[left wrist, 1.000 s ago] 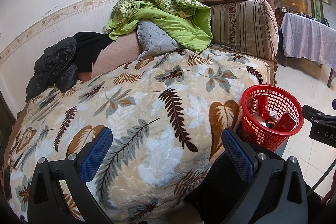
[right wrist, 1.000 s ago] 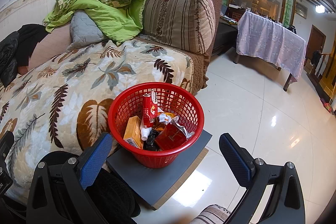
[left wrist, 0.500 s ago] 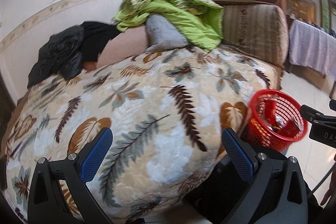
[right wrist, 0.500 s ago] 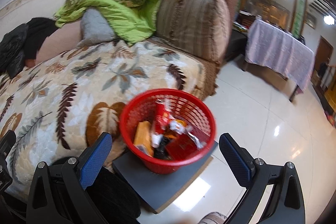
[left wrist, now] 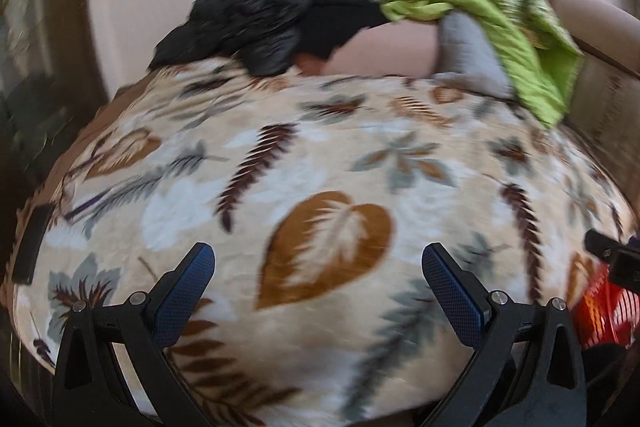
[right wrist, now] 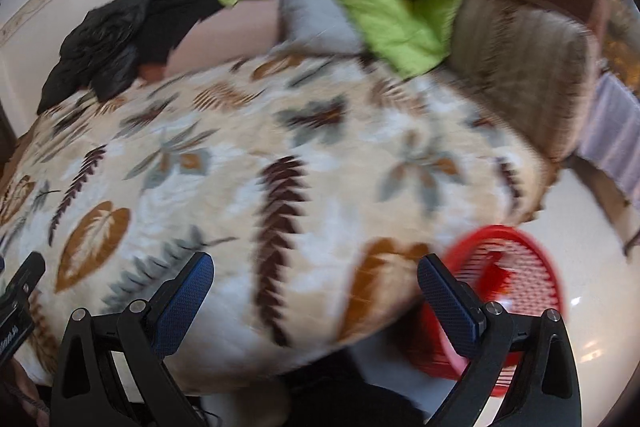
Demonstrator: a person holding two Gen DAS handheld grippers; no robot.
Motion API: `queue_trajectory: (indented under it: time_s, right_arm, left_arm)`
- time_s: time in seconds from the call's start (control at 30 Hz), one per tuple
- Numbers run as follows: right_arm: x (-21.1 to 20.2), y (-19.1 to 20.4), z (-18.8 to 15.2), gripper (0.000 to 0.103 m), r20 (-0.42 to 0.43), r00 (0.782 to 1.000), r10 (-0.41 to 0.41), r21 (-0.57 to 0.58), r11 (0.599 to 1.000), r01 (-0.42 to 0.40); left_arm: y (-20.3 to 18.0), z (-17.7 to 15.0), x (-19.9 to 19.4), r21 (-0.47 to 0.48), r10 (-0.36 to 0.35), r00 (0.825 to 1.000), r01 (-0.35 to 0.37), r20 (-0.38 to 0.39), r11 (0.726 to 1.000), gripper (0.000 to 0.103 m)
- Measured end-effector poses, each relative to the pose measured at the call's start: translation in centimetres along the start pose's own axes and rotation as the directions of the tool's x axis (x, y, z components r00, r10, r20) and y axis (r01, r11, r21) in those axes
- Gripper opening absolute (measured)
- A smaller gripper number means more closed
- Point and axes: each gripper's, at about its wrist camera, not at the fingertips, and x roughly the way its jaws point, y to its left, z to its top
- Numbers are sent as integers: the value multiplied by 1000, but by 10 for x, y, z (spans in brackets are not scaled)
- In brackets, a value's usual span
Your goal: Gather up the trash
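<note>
Both grippers, left (left wrist: 318, 269) and right (right wrist: 315, 269), hang spread and empty over the blanket (right wrist: 280, 163), with the red basket (right wrist: 506, 291) low beside the right gripper's fingers (right wrist: 446, 291), the nearer arm; no loose trash shows through the blur.

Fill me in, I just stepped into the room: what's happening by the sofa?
A person is collecting trash with a gripper in each hand. Both the left gripper and right gripper are open and hold nothing, pointing at the leaf-print blanket on the sofa. The red basket sits at the right. The views are motion-blurred.
</note>
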Motion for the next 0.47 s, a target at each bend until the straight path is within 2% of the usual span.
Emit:
queue_trajectory:
  time_s: [0.1, 0.2, 0.27, 0.37, 0.4, 0.47]
  right_arm:
    - [43, 28, 18, 103, -47, 999, -2, -21, 1000, 1]
    - [80, 52, 34, 103, -58, 998, 11, -60, 998, -14]
    - [109, 63, 46, 103, -119, 993, 18, -38, 999, -23]
    - [136, 75, 55, 103, -114, 993, -19, -5, 1000, 19]
    - [146, 79, 57, 103, -109, 993, -32, 8, 999, 33]
    - [159, 86, 58, 103, -115, 992, -55, 0, 998, 56]
  left_arm:
    - [16, 9, 29, -30, 28, 997, -30, -70, 999, 103]
    - [25, 20, 65, -31, 35, 990, -40, -135, 999, 103]
    - [26, 27, 92, -34, 41, 984, -47, -173, 998, 103]
    - [27, 32, 127, -29, -13, 976, 7, -219, 1000, 103]
    - [28, 32, 143, -21, -28, 968, 24, -250, 999, 103]
    - [27, 31, 161, 4, -12, 959, 14, -283, 1000, 103]
